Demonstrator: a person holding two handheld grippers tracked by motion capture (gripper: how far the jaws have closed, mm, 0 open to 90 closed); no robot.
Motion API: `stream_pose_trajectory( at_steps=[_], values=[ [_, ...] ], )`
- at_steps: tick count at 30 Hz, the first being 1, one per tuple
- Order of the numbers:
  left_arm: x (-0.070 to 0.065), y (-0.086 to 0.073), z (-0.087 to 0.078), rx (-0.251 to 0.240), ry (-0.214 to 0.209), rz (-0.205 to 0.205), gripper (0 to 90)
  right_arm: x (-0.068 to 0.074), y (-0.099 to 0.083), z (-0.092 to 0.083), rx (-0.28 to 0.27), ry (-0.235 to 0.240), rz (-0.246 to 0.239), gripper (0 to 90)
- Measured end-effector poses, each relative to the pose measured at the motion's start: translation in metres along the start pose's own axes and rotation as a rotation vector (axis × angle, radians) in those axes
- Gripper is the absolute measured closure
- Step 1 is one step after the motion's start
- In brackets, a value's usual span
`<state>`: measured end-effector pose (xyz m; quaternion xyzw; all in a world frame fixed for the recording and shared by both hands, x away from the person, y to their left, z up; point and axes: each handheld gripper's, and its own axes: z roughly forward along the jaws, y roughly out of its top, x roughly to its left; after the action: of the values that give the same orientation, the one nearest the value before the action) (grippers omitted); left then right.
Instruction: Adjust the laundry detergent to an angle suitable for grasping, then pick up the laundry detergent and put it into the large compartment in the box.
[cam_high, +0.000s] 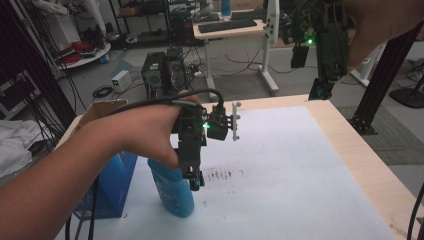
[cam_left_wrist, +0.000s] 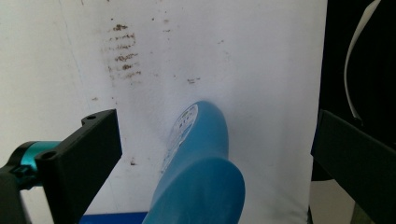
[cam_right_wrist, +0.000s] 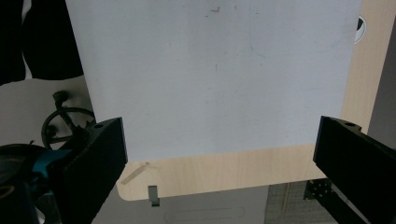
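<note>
Reaching for the blue bottle (cam_left_wrist: 198, 177), left gripper (cam_left_wrist: 212, 158) fingers apart either side, not touching. Next: lower, clamp. Right gripper (cam_right_wrist: 219, 163) fingers apart, empty, above the table (cam_right_wrist: 224, 170).

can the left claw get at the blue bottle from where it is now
Probably yes: the left claw hangs just above the blue bottle, jaws wide open on either side with bare gaps, nothing between them.

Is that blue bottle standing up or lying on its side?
Standing upright. The blue bottle rests on its base on the white sheet, beneath the open left gripper, whose jaws stand apart either side of it.
</note>
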<state>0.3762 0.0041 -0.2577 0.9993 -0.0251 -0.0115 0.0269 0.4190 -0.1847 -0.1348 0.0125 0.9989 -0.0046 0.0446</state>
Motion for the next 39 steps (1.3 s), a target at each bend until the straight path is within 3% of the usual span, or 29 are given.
stream_pose_trajectory(
  at_steps=[9, 19, 39],
  values=[
    [-0.0045, 0.0000, -0.0015, -0.001, 0.009, -0.003, 1.7, 0.0067, 0.0028, -0.0019, -0.008, -0.004, -0.034, 1.9],
    [-0.0027, -0.0062, -0.0061, -0.015, 0.011, -0.016, 1.7, 0.0068, 0.0051, -0.0043, -0.019, -0.009, -0.032, 1.9],
    [0.0021, 0.0002, 0.0005, 0.008, -0.008, 0.032, 1.7, 0.0010, 0.0003, 0.0005, -0.018, -0.011, -0.016, 1.9]
  ],
)
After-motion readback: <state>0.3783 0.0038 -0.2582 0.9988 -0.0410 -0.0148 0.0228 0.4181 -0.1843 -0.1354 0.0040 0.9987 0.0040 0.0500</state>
